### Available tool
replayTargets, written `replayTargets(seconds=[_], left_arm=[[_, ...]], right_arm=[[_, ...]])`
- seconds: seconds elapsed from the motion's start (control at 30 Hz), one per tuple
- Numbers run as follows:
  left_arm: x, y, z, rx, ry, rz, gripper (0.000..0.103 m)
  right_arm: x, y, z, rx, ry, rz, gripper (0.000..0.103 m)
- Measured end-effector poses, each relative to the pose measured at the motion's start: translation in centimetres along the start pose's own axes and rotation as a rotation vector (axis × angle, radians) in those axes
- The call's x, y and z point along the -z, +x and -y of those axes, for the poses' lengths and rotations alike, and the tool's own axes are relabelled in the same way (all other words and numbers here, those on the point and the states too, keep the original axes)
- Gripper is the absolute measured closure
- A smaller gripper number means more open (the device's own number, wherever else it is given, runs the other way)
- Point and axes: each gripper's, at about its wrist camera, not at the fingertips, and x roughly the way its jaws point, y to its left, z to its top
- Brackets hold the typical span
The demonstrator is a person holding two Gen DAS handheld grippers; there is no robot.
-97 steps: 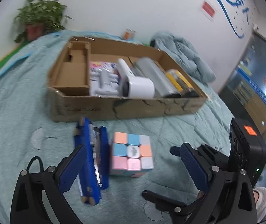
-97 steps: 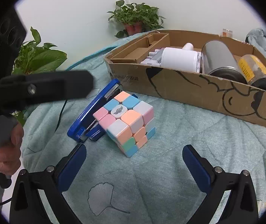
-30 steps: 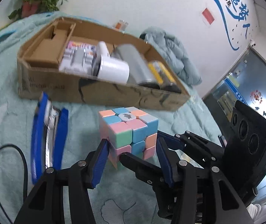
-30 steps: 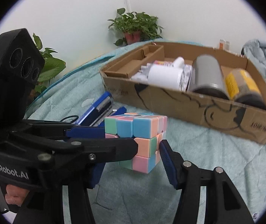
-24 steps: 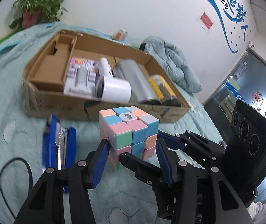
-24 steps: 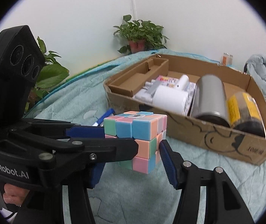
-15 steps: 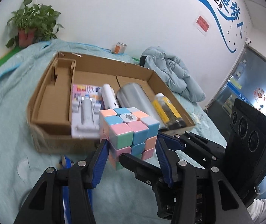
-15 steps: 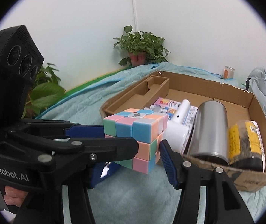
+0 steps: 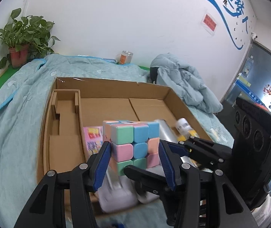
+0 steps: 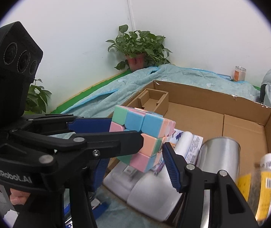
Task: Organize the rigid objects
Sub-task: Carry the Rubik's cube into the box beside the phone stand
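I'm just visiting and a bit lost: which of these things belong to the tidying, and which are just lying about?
Part of the job:
- pastel puzzle cube, held by both the left gripper and the right gripper
- cardboard box
- steel cylinder and white device, already in the box

Just lying about:
- potted plant
- rumpled jacket
- glass jar

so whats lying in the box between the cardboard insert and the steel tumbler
In the right wrist view, a white handheld device and a flat pink printed packet lie between the cardboard insert and the steel tumbler. The cube, held above, hides part of that stretch.
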Motion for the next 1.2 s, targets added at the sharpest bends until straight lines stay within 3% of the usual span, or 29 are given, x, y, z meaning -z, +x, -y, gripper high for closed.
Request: replayTargets(seconds=[0.3,0.37,0.43,0.6,0.77,1.2], left_arm=[[-4.0,7.0,-5.7,0.033,-0.085,-0.103,0.055],[-4.4,8.6,-7.0,0.03,-0.111,-0.149,0.063],[-4.3,9.3,-7.6,0.038,-0.14,-0.168,0.065],[-4.2,9.5,-8.2,0.064,-0.161,-0.181,0.065],[-3.4,8.7,-8.3,0.059,-0.185,-0.194,0.066],[-2.5,6.9,-8.7,0.07,-0.252,-0.239,0.066]], right_arm=[[-3.2,6.5,3.9,-0.033,0.074,-0.144,0.048],[-3.3,7.8,4.6,-0.036,0.092,-0.187,0.048],[-3.3,8.8,5.2,-0.037,0.122,-0.245,0.048],[-3.7,8.8,5.2,-0.039,0.135,-0.28,0.046],[-3.6,8.7,4.9,-0.034,0.13,-0.291,0.054],[-3.1,8.6,5.2,-0.119,0.242,-0.315,0.052]])
